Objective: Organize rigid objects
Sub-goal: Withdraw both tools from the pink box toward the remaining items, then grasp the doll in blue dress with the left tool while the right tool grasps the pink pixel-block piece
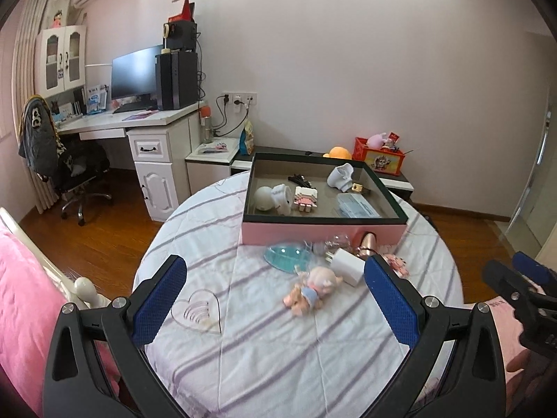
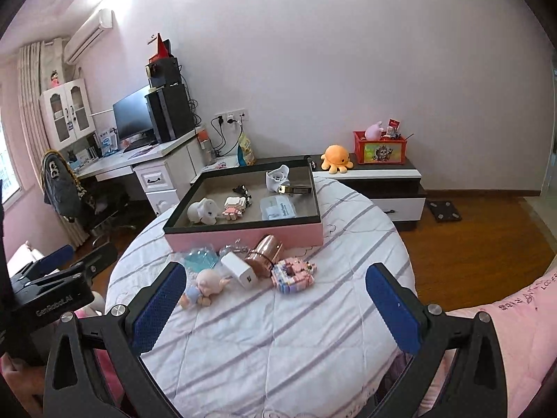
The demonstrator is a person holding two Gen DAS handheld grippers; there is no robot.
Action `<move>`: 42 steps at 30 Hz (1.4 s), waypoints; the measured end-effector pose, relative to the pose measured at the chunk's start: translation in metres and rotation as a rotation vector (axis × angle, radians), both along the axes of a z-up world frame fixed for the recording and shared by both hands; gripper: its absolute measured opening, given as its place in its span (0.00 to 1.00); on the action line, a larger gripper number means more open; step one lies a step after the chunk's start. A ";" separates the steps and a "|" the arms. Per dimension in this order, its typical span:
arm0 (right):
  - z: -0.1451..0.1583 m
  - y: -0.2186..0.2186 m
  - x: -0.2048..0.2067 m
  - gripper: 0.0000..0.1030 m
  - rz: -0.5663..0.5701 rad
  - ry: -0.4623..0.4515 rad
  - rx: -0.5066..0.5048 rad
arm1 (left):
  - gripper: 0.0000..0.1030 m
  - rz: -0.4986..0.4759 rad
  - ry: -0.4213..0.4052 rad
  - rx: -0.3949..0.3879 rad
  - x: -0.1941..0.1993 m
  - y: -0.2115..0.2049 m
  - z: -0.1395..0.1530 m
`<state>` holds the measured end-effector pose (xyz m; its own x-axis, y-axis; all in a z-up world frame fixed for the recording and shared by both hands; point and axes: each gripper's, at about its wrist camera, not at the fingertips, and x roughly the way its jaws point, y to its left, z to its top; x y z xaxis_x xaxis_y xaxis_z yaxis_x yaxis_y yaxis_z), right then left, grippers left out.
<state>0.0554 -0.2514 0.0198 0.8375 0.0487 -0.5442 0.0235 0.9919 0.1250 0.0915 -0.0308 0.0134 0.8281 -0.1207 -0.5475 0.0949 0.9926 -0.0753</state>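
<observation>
The bed (image 1: 278,348), under a striped quilt, carries a pink box (image 2: 243,235) at its far edge, already holding a few toys. Along the box's near wall lies a loose cluster: a blue dish (image 1: 283,256), a copper canister (image 2: 263,254), a brick model (image 2: 292,273), a white charger (image 2: 240,271) and a small doll (image 1: 311,291). Both claws hang spread wide and empty over the quilt's near part — the left gripper (image 1: 275,299) and the right gripper (image 2: 275,308). The doll lies ahead of both, its long axis roughly crosswise to the fingers; it sits nearer the left claw's centre line, so the left hand looks better placed for it, the right for the brick model.
</observation>
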 end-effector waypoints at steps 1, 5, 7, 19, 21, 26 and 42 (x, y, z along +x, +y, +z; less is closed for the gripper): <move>0.000 0.000 -0.001 1.00 0.006 0.001 0.003 | 1.00 0.003 -0.004 0.001 -0.005 0.001 0.001; 0.001 0.005 -0.006 1.00 0.019 -0.002 0.002 | 1.00 0.012 -0.014 -0.010 -0.017 0.007 0.005; 0.003 0.008 -0.008 1.00 0.026 -0.006 -0.001 | 1.00 0.016 -0.020 -0.010 -0.019 0.010 0.007; 0.008 0.020 -0.017 1.00 0.036 -0.022 -0.020 | 1.00 0.022 -0.024 -0.015 -0.027 0.013 0.008; 0.009 0.021 -0.018 1.00 0.036 -0.024 -0.024 | 1.00 0.023 -0.024 -0.013 -0.026 0.013 0.008; 0.009 0.021 -0.017 1.00 0.038 -0.015 -0.021 | 1.00 0.019 -0.020 -0.010 -0.028 0.014 0.008; -0.053 -0.014 0.038 1.00 0.002 0.184 -0.044 | 1.00 -0.056 0.166 0.014 0.021 -0.011 -0.060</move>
<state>0.0929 -0.2652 -0.0335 0.7238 0.0225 -0.6897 0.0405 0.9964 0.0749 0.1122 -0.0416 -0.0465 0.7181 -0.1553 -0.6784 0.1376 0.9872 -0.0803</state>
